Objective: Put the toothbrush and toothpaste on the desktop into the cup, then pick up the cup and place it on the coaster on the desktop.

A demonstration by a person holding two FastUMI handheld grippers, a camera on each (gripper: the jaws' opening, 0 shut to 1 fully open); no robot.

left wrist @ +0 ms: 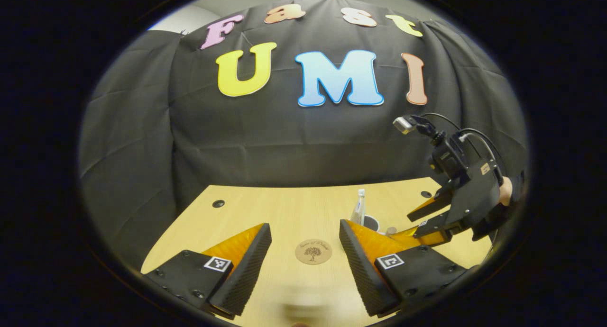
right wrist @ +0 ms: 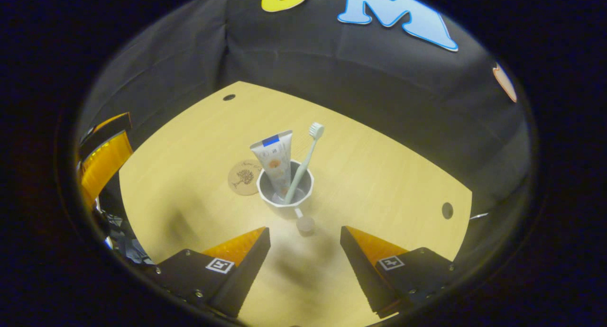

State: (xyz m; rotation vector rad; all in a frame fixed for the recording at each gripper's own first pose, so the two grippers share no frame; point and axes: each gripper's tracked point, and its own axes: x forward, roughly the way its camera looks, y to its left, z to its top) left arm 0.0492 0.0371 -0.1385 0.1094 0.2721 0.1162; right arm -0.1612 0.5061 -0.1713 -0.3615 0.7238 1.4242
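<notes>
Both loading steps look done: in the right gripper view, one toothpaste tube (right wrist: 274, 160) and one toothbrush (right wrist: 305, 157) stand leaning inside the single white cup (right wrist: 286, 194) at the centre of the frame, brush head up. What remains, as I judge it, is the carry to the coaster.

The one round wooden coaster (right wrist: 243, 177) lies just left of the cup in that view, partly hidden behind its rim; whether the two touch I cannot tell. In the left gripper view it sits low at centre, between that gripper's fingers. The cup has a stubby handle ending in a knob (right wrist: 305, 224) that points toward the bottom of the frame.

The right gripper (right wrist: 305, 239) hangs above the desktop (right wrist: 379, 175) with its jaws spread wide and nothing between them. The left gripper (left wrist: 305, 239) is likewise released and empty.

The next move calls for lowering the right gripper to the cup's wall or handle, closing firmly, then lifting level so the tall contents do not tip out, and setting it down centred on the coaster.
</notes>
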